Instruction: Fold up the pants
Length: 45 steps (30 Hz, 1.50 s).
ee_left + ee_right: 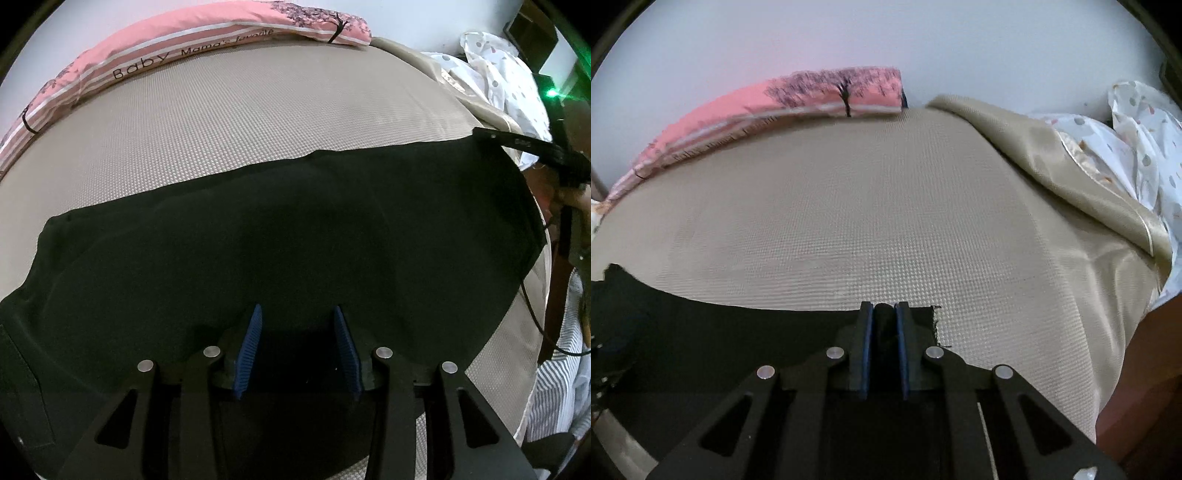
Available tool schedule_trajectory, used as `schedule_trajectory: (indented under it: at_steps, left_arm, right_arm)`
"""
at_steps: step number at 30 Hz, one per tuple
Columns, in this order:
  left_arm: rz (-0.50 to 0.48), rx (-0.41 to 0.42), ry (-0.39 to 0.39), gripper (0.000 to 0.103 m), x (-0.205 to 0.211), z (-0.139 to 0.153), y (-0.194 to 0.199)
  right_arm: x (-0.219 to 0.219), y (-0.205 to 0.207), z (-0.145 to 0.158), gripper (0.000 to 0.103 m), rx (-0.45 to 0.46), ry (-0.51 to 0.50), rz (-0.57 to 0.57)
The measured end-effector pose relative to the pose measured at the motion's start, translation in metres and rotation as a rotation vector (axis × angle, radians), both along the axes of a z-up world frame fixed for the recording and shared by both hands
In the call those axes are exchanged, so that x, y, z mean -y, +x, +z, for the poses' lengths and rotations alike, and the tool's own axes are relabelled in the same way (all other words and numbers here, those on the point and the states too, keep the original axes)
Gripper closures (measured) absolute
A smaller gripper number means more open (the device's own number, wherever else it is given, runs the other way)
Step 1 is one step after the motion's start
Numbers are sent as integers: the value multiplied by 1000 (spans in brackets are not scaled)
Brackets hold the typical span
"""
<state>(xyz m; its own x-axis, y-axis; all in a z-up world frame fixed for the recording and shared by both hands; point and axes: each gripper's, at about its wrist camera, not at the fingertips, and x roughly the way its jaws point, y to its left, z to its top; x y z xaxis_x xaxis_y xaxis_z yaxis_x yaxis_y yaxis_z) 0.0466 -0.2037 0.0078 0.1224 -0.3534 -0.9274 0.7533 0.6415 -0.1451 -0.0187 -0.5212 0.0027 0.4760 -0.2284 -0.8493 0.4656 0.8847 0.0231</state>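
Over the beige bed, the left hand-held gripper (298,314) hovers released, blue pads apart above the black pants (295,229). At the pants' far right corner the right hand-held gripper (884,314) is clenched on a fold of the fabric. Spread flat across the bed (849,221), the pants lie well short of the pink pillow (207,33) against the wall.

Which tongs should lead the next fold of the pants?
Right. The right tongs are shut on the far corner of the black pants, ready to carry it over. The left tongs are open above the cloth, gripping nothing.
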Motion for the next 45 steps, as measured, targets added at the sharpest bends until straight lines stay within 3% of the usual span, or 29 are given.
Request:
schedule_trajectory:
  at_steps: [3, 6, 8, 12, 16, 21, 23, 25, 30, 35, 41, 45]
  left_arm:
    - [-7, 21, -1, 61, 0, -1, -2]
    - [-19, 31, -9, 61, -1, -1, -2]
    - [-15, 11, -28, 60, -5, 1, 4]
    - [54, 24, -76, 60, -26, 10, 23]
    - [150, 84, -58, 60, -49, 8, 50]
    - [240, 140, -21, 61, -81, -6, 81]
    - [241, 149, -49, 61, -89, -8, 86]
    - [241, 164, -42, 60, -92, -8, 88]
    - [274, 156, -68, 60, -104, 0, 99]
    - [304, 167, -115, 60, -149, 22, 97]
    - [367, 171, -73, 60, -197, 15, 100]
    - [384, 109, -96, 60, -210, 7, 104]
  right_arm:
    - [3, 8, -23, 93, -45, 12, -25]
    - [8, 2, -22, 86, -29, 28, -76]
    - [17, -7, -17, 65, -36, 27, -149]
    - [11, -26, 7, 65, 18, 82, -185]
    - [-49, -16, 20, 65, 14, 138, -22]
    - [-121, 14, -2, 66, -70, 146, 154]
    - [-132, 25, -17, 66, -118, 90, 159]
    - [-134, 30, -18, 62, -92, 32, 131]
    - [-135, 47, -9, 58, -124, 28, 103]
    - [-167, 74, 17, 58, -30, 162, 231]
    - [-243, 141, 17, 58, -20, 384, 488]
    - [-297, 187, 11, 58, -57, 395, 651]
